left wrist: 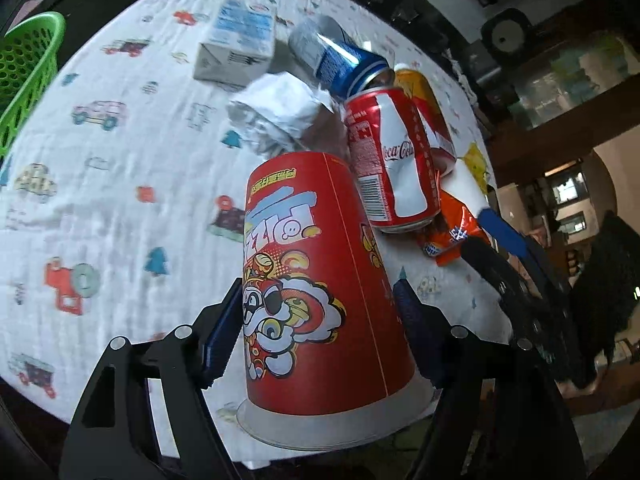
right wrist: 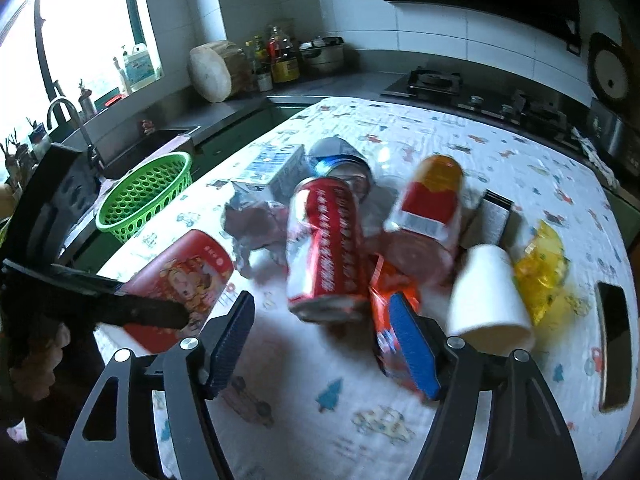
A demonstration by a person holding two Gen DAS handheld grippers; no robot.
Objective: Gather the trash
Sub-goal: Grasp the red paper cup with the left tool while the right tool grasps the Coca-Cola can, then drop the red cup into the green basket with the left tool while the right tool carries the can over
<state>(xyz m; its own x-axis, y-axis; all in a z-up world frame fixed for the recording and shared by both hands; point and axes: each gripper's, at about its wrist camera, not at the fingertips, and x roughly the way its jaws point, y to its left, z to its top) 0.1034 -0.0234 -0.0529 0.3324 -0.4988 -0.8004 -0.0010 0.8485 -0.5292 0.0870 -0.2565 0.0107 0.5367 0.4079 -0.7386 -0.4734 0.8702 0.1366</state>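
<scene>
A red printed paper cup (left wrist: 316,284) stands upside down on the patterned tablecloth (left wrist: 120,184). My left gripper (left wrist: 320,312) has a finger on each side of it, touching or nearly so. In the right wrist view the same cup (right wrist: 180,288) appears tilted at the left with the left gripper on it. My right gripper (right wrist: 332,340) is open and empty above the cloth, in front of a red Coca-Cola can (right wrist: 326,248) and an orange wrapper (right wrist: 390,312). Its fingers also show in the left wrist view (left wrist: 500,232).
Around the Coca-Cola can (left wrist: 394,164) lie a blue can (left wrist: 340,58), a yellow-red can (right wrist: 430,208), a milk carton (left wrist: 236,46), crumpled paper (left wrist: 280,110), a white paper cup (right wrist: 488,296), a yellow wrapper (right wrist: 542,268). A green basket (right wrist: 146,194) stands at the table's left edge.
</scene>
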